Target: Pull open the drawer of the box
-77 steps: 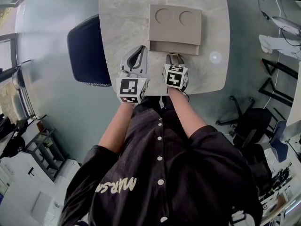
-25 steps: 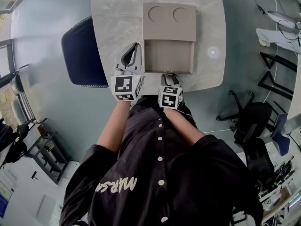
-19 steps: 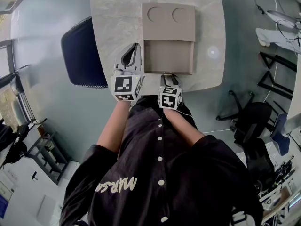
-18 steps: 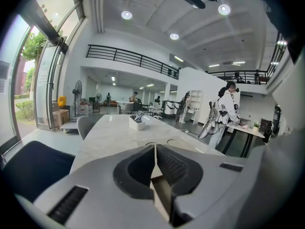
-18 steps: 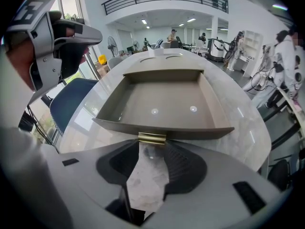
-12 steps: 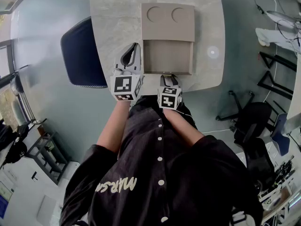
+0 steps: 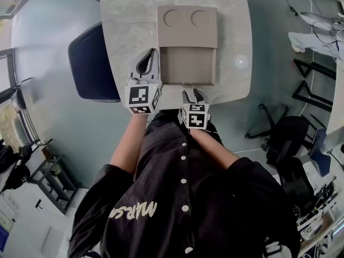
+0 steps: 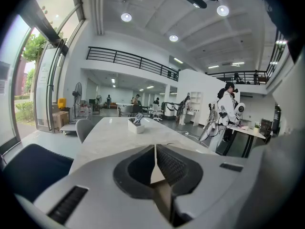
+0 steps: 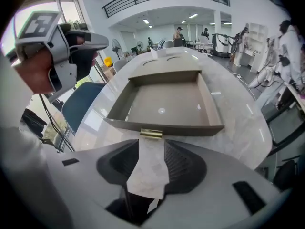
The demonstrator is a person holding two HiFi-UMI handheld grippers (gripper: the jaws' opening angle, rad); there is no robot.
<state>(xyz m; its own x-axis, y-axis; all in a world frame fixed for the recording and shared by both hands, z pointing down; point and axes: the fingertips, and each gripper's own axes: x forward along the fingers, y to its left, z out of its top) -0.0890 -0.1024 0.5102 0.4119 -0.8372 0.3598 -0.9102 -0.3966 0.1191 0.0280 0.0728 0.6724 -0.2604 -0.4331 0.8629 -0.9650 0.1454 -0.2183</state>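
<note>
Head view: drawer (image 7: pixel 187 66) pulled out, empty; right tool (image 7: pixel 191 93) apart, left tool (image 7: pixel 152 52) together.

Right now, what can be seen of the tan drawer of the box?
The shallow tan rectangular drawer stands pulled far out of the flat tan box, toward the person, level over the pale marble table. It looks matte, with low walls, and is empty. A small brass handle sits mid-front; the right gripper, jaws open, is just short of it.

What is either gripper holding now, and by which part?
Nothing. The right gripper has its jaws apart, just short of the small brass handle on the pulled-out beige drawer; the left gripper is shut on nothing.
</note>
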